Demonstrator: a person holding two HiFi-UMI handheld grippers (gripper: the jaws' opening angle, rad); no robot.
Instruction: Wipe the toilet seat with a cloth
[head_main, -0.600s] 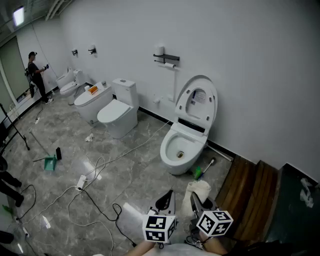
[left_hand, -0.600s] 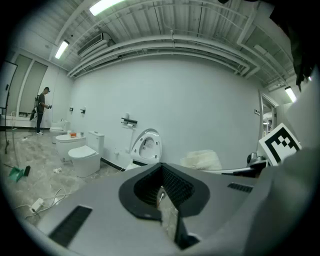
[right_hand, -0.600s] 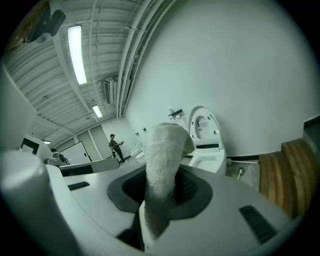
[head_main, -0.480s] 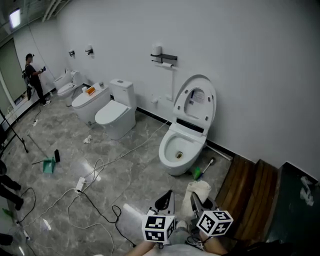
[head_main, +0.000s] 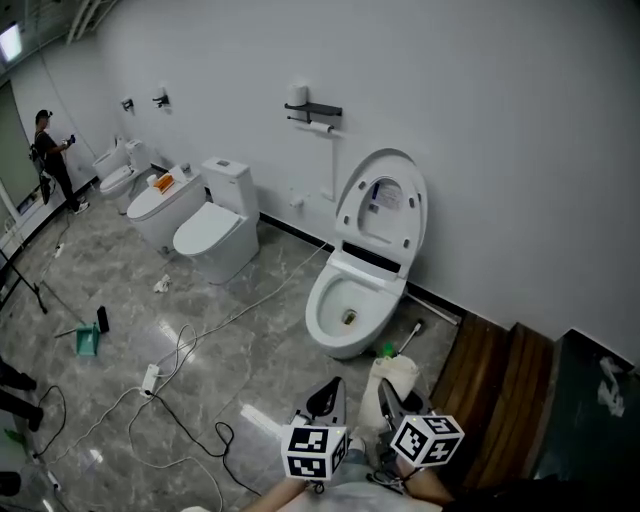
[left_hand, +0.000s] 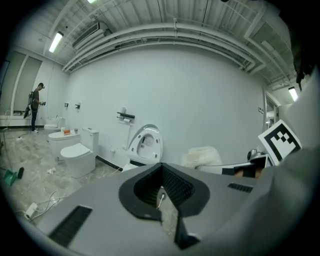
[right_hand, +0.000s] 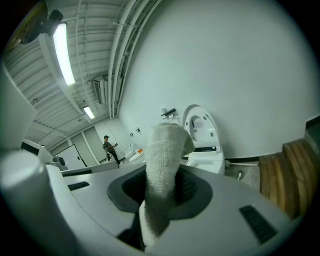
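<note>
Gripping white cloth (right_hand: 162, 160) in right tongs (right_hand: 161, 197), clamped tight, cloth bulging up past the tips. Nothing in left tongs (left_hand: 161, 192), closed all the way. Both low at bottom of head view, side by side, aimed toward toilet (head_main: 345, 305), well apart from it. Lid (head_main: 380, 212) up against wall, bowl open. Further left, second toilet (head_main: 210, 232), lid down. Loose cables (head_main: 190, 340) across floor (head_main: 270, 340). Far back left, a person (head_main: 48, 150) standing.
</note>
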